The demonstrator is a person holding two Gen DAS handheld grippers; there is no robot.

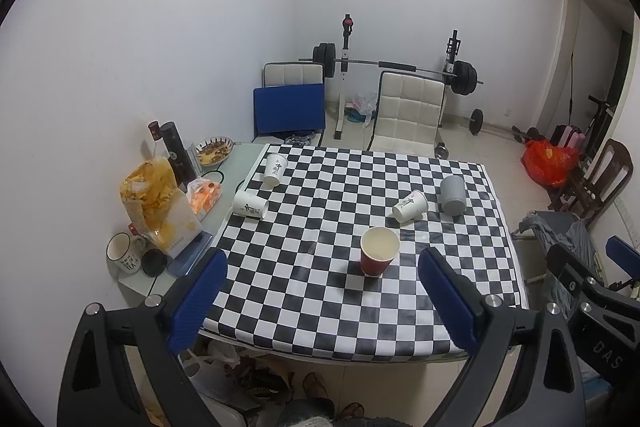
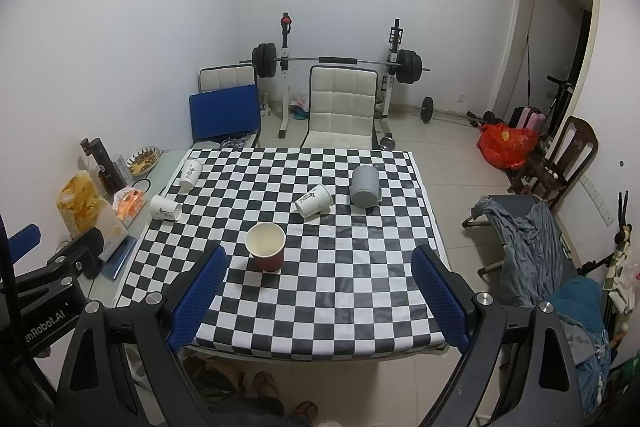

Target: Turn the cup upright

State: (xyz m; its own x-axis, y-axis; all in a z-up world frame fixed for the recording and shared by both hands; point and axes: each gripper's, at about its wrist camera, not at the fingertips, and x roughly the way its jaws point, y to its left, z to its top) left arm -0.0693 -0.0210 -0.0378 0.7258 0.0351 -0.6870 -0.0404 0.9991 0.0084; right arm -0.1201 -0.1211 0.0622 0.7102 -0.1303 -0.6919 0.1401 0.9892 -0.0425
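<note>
Checkered table [image 1: 360,323]; both tools wide, empty.

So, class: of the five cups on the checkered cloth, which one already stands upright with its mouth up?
The red cup, nearest the fingers. The grey cup stands mouth down, and the three white cups lie tipped.

I count five cups on the checkered part of my desk [image 1: 360,323]: three white paper cups, one [image 1: 276,169] at the far left, one [image 1: 250,205] on its side at the left edge, one [image 1: 409,206] on its side near the middle; one red cup [image 1: 379,255] upright; one grey cup [image 1: 453,194] upside down. Off to the left, one white mug [image 1: 121,252], one bag of chips [image 1: 154,203], one plate [image 1: 214,150]. Behind the desk, two white chairs [image 1: 408,111] and one barbell rack [image 1: 396,67].
</note>
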